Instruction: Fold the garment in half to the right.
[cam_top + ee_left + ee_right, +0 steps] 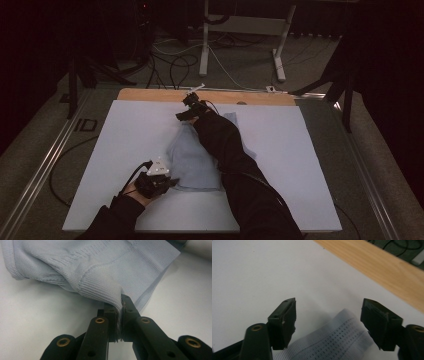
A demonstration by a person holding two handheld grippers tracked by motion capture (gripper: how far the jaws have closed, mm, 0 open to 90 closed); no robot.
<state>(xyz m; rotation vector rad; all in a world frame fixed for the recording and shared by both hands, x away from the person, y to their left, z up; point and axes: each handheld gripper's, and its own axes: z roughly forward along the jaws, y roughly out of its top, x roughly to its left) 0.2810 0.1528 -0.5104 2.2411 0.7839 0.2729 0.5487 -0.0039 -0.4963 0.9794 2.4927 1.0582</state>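
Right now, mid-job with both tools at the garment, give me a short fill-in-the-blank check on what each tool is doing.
1. The left tool is ____ on a ribbed edge of the light blue knit garment.
2. The right tool has its jaws ____, with a perforated end of the garment between them.
3. The garment lies on a ____ sheet.
4. Past the sheet's far edge runs a ____ strip.

Missing words: shut; open; white; wooden
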